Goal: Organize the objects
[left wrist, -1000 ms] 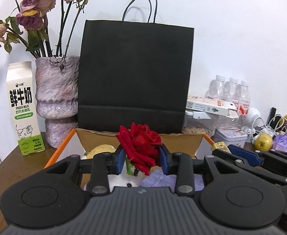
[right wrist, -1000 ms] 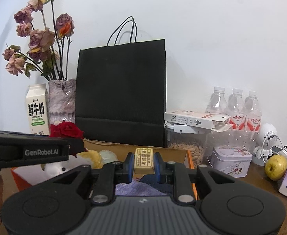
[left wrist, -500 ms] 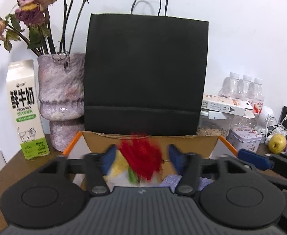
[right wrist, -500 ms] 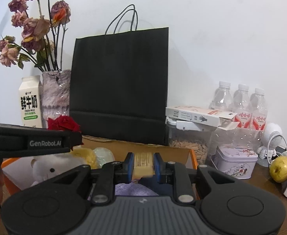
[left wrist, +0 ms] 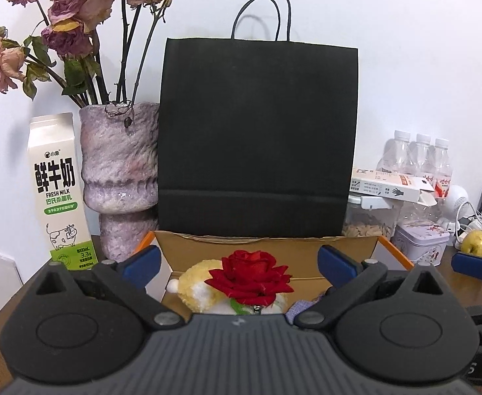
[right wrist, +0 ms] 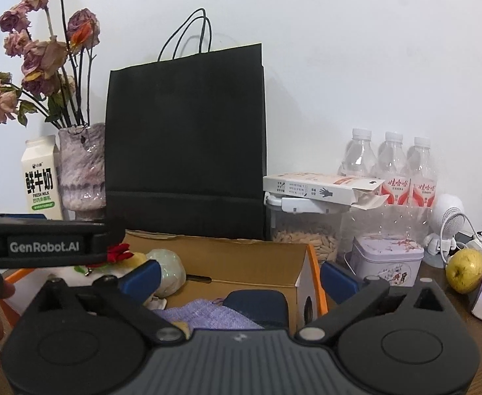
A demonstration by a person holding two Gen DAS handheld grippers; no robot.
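Note:
An open cardboard box [left wrist: 273,247] with orange edges stands in front of both grippers. A red rose [left wrist: 250,276] lies in it on a yellow and white plush toy [left wrist: 194,286]. My left gripper [left wrist: 239,265] hangs over the rose with its jaws opening wide; the blue pads [left wrist: 142,265] do not touch it. My right gripper [right wrist: 241,278] is over the box's right half [right wrist: 241,256], jaws opening, nothing between them. Below it lie a purple cloth [right wrist: 208,312] and a dark blue item [right wrist: 257,302]. A yellowish corner [right wrist: 182,326] shows beside the cloth.
A black paper bag [left wrist: 257,138] stands behind the box. A vase of dried roses [left wrist: 119,164] and a milk carton [left wrist: 60,194] are at the left. Right of the box are a seed jar [right wrist: 303,230], a tin [right wrist: 385,260], water bottles [right wrist: 392,164] and a yellow fruit [right wrist: 464,270].
Both grippers went from shut to wide open. The rose dropped from the left jaws onto the plush toy. The gold-wrapped block left the right jaws and fell into the box.

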